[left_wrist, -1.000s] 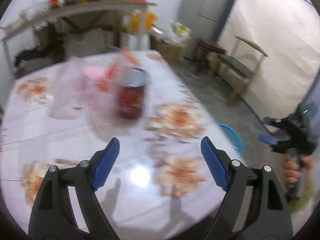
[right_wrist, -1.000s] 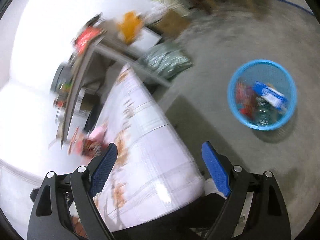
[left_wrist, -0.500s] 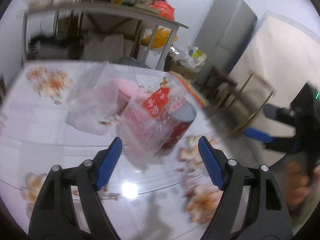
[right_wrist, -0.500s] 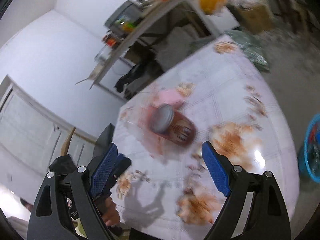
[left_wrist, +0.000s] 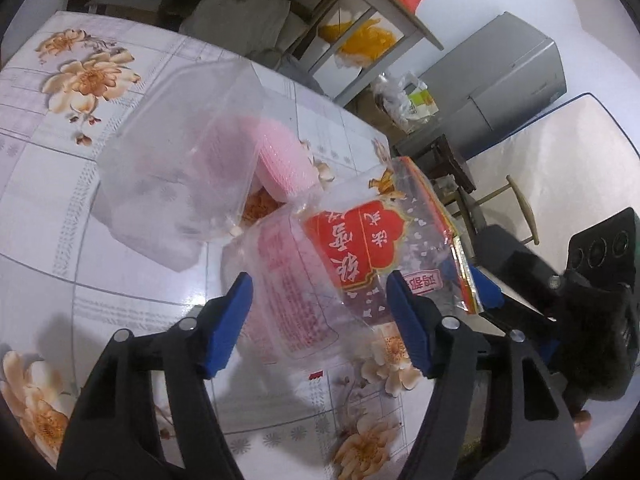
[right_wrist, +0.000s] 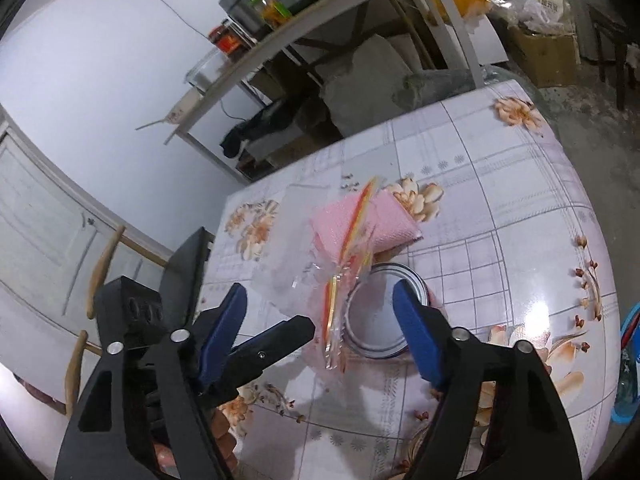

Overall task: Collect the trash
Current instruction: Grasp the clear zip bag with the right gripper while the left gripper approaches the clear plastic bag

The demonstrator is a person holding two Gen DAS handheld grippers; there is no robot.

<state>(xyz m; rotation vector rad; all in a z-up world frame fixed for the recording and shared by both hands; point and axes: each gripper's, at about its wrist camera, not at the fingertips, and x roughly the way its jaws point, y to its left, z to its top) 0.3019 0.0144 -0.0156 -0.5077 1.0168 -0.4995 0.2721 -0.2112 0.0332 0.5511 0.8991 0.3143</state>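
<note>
since a second ago both hands have swung in over the table (right_wrist: 520, 184), the right one away from the floor and the blue bin (right_wrist: 630, 364), and both sets of jaws have just been closing. the left claw (left_wrist: 320, 322) is still spread around the lower end of the snack wrapper (left_wrist: 360, 248) without pinching it, while the right claw (right_wrist: 320, 330) is spread over the wrapper's edge and the tin can (right_wrist: 380, 312), holding nothing. the bin seems to hold some trash already, while wrapper, can, clear box (left_wrist: 176, 152) and pink pad (left_wrist: 280, 156) still wait; the wrapper stands on edge against the can, its long axis slanting up and away from the left claw
</note>
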